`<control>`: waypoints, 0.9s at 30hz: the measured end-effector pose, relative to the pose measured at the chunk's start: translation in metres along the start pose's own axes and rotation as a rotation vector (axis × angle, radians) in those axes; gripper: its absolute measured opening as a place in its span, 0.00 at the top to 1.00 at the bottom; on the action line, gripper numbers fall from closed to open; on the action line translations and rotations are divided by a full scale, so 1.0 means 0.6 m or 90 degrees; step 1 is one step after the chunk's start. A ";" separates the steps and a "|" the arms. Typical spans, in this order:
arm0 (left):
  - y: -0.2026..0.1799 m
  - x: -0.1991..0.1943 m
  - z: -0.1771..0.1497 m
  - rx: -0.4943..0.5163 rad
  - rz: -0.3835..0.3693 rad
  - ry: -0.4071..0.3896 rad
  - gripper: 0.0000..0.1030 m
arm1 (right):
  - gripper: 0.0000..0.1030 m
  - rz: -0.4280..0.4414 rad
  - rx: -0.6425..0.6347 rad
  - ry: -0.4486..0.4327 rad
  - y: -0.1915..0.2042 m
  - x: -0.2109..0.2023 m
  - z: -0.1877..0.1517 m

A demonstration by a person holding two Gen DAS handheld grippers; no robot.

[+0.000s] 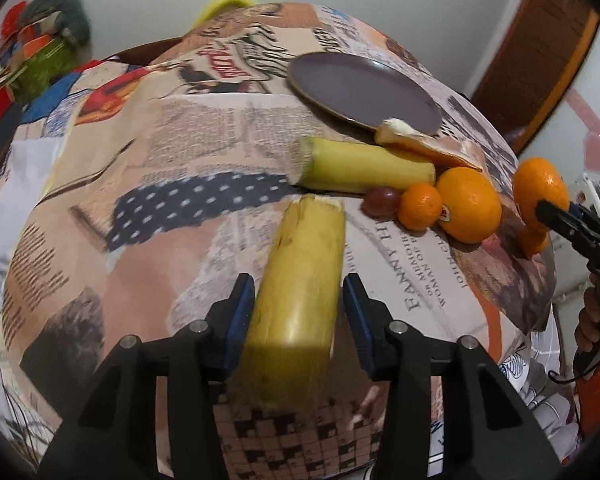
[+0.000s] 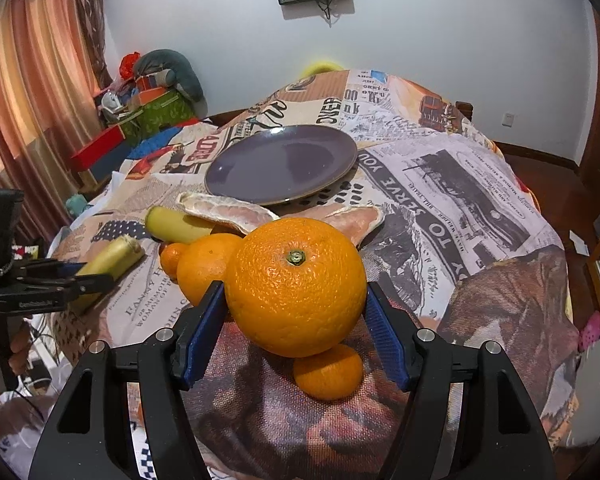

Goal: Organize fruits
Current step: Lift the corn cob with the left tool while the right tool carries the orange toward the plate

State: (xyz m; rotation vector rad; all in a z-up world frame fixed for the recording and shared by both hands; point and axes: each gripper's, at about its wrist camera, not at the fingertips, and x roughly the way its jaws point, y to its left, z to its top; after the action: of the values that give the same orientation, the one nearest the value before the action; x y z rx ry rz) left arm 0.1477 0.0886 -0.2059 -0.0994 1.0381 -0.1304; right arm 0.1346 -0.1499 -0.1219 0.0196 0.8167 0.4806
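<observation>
My left gripper [image 1: 299,300] straddles a yellow banana piece [image 1: 300,280]; the left pad touches it, a small gap shows at the right pad. My right gripper [image 2: 296,300] is shut on a large orange [image 2: 296,286], held above a small mandarin [image 2: 328,372]. It also shows in the left wrist view [image 1: 540,188]. On the cloth lie a second banana piece [image 1: 364,166], another orange [image 1: 468,204], a small mandarin [image 1: 420,206] and a grape [image 1: 380,200]. An empty purple plate [image 2: 280,164] sits farther back.
Pieces of citrus peel [image 2: 228,214] lie between the plate and the fruit. The table is covered by a newspaper-print cloth [image 2: 440,184]. Boxes and a cushion [image 2: 156,92] stand beyond the table at the far left. The table edge drops off at the right.
</observation>
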 end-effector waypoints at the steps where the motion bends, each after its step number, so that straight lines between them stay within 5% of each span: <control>1: -0.003 0.004 0.004 0.007 -0.001 0.003 0.56 | 0.37 -0.003 -0.002 -0.001 0.001 -0.002 0.000; 12: -0.003 0.004 0.027 0.016 0.024 -0.002 0.63 | 0.37 -0.011 0.007 0.000 -0.003 -0.010 0.006; 27: -0.015 -0.123 0.061 0.004 0.018 -0.140 0.65 | 0.37 -0.025 -0.008 -0.061 0.004 -0.052 0.053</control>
State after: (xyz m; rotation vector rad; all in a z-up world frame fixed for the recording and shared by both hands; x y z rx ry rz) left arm 0.1420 0.0920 -0.1233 -0.0909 0.8199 -0.0942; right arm 0.1382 -0.1556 -0.0778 0.0146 0.7190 0.4436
